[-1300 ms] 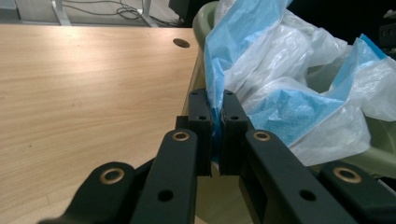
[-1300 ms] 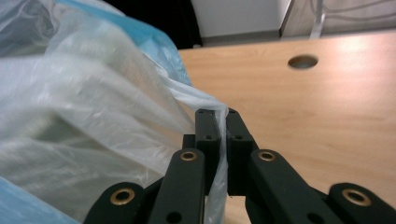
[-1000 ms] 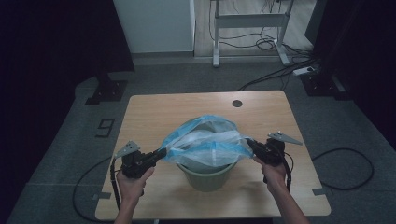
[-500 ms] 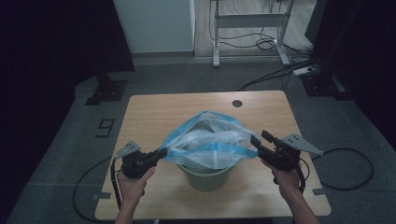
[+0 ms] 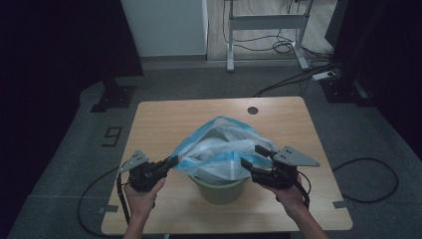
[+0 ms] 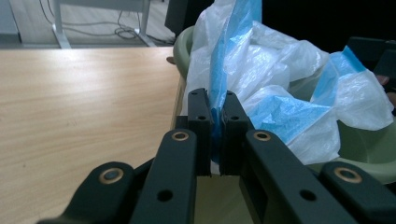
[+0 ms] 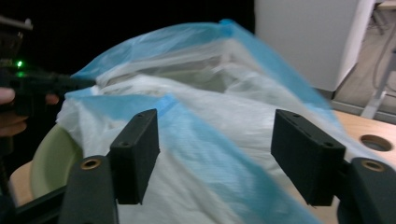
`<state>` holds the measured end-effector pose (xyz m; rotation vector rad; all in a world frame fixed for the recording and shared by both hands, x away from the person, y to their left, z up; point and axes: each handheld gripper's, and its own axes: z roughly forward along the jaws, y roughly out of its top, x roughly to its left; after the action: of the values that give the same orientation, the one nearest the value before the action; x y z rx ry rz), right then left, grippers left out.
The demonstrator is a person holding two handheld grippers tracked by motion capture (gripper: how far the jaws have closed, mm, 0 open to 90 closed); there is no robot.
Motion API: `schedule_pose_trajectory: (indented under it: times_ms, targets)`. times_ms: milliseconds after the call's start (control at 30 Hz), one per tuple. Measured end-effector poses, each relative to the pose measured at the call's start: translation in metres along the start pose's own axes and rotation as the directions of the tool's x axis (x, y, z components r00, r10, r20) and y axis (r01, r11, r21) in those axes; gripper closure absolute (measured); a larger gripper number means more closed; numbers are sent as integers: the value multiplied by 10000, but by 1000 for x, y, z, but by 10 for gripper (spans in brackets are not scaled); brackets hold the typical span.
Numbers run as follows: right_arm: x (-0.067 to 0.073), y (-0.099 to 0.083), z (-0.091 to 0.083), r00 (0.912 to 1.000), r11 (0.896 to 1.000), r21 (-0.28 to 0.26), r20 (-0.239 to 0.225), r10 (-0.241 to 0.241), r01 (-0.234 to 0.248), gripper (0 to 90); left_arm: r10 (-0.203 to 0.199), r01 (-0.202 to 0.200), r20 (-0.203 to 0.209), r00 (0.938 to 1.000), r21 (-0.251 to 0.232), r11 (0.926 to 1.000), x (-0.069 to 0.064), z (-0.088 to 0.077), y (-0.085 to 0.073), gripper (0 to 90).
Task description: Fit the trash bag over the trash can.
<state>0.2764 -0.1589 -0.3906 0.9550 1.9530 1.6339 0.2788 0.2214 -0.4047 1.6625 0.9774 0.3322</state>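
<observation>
Left claw [image 6: 215,135]: pinching bag [image 5: 221,152] rim at nine o'clock.
Right claw [image 5: 253,157]: spread, just been opening, apparently off the plastic.
Bin [image 5: 221,189]: lining unfinished.

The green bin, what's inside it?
A crumpled blue and white plastic bag sits in the round green plastic bin, spilling over its rim. Whatever lies beneath the bag at the bottom is covered.

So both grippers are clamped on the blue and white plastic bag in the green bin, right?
Not quite. The left gripper is clamped on the blue and white plastic bag in the green bin, but the right gripper has just been opening; the right gripper view shows its jaws wide apart, off the plastic.
</observation>
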Motion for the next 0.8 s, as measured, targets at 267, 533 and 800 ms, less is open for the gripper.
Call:
schedule_pose_trajectory:
  times_ms: [267,533,800]
  targets:
    - [11,-1,14,9985,9980,544,-468,-284,310,241,267,-270,-179,9995,-173,9995,-6,-2,1,858]
    - [17,-8,15,9964,9929,864,-264,-801,821,601,381,-386,-224,9990,-192,9991,-8,-4,0,858]
    - [20,-13,1,9951,9963,87,-517,-847,852,852,320,-321,-70,9995,-206,9993,-9,-8,-2,857]
